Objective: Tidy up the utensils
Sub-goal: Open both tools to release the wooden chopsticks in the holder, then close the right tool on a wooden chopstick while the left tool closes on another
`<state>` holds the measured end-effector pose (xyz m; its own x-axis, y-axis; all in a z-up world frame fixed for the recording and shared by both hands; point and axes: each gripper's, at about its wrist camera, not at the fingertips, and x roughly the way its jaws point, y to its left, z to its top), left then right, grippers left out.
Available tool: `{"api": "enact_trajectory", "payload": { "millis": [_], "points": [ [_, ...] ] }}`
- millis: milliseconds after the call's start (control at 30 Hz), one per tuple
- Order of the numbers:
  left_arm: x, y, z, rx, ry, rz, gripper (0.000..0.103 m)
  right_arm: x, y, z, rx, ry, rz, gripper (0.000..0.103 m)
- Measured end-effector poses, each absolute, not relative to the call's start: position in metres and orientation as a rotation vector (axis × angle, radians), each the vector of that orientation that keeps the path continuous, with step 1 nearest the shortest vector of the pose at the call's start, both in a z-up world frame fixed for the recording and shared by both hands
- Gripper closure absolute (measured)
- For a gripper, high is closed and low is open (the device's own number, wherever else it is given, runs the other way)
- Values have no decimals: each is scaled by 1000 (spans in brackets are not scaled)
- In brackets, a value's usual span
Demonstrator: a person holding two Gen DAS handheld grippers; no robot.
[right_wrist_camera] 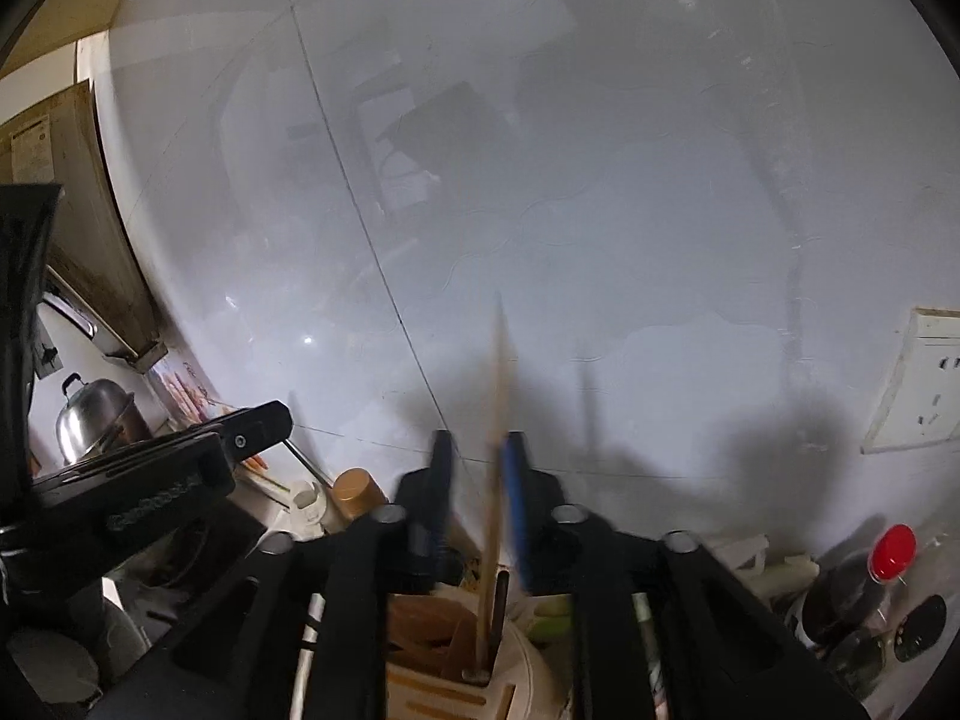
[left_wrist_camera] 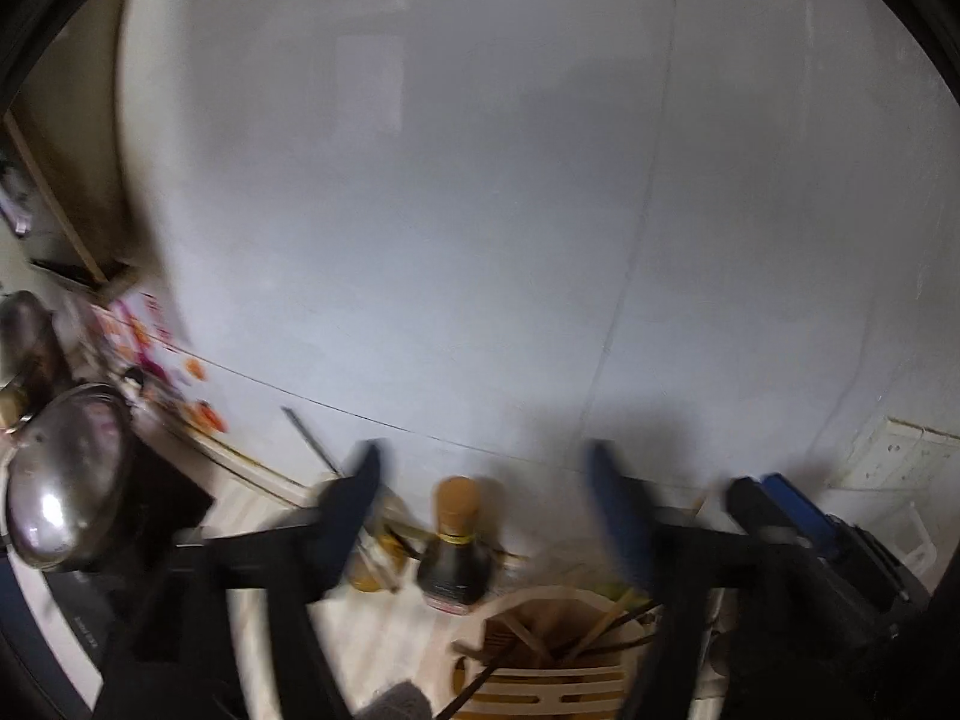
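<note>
In the left wrist view my left gripper (left_wrist_camera: 483,474) stands wide open with nothing held; a dark sauce bottle with a brown cap (left_wrist_camera: 459,546) stands beyond the gap. Below it is a cream utensil holder (left_wrist_camera: 558,684) with several wooden chopsticks in it. The right gripper's fingers (left_wrist_camera: 780,507) show at the right. In the right wrist view my right gripper (right_wrist_camera: 478,474) is over the same holder (right_wrist_camera: 528,660). An upright, blurred wooden chopstick (right_wrist_camera: 498,396) stands between its fingers, close to the blue right one and apart from the left one, its lower end in the holder.
A white tiled wall (left_wrist_camera: 480,210) rises close behind the counter. A steel pot lid (left_wrist_camera: 66,492) and a stove lie at the left. A wall socket (right_wrist_camera: 918,384) and a red-capped bottle (right_wrist_camera: 894,552) are at the right, with green vegetables beside the holder.
</note>
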<state>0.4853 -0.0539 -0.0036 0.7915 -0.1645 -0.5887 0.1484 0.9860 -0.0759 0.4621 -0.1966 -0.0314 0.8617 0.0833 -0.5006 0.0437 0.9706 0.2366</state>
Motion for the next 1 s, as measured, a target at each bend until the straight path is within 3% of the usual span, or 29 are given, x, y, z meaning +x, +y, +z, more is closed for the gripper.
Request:
{"api": "enact_trajectory", "payload": {
  "millis": [100,133,233,400,633,833,1000],
  "points": [
    [468,-44,8,-27,620,-143,13,450,-202,-23,271,537,11,71],
    [463,-41,9,-20,624,-129,0,444,-204,-20,276,541,2,69],
    [444,-32,7,0,635,-95,0,422,-210,-13,291,555,-37,60],
    [409,-11,-27,3,726,-77,0,377,-220,-24,315,632,-98,55],
    [359,13,-137,92,968,-38,0,322,-218,-107,354,879,-139,55],
    [325,24,-241,190,1197,-18,0,286,-198,-218,420,1155,-114,55],
    [310,26,-286,211,1289,-24,0,280,-175,-287,435,1319,-90,55]
  ]
}}
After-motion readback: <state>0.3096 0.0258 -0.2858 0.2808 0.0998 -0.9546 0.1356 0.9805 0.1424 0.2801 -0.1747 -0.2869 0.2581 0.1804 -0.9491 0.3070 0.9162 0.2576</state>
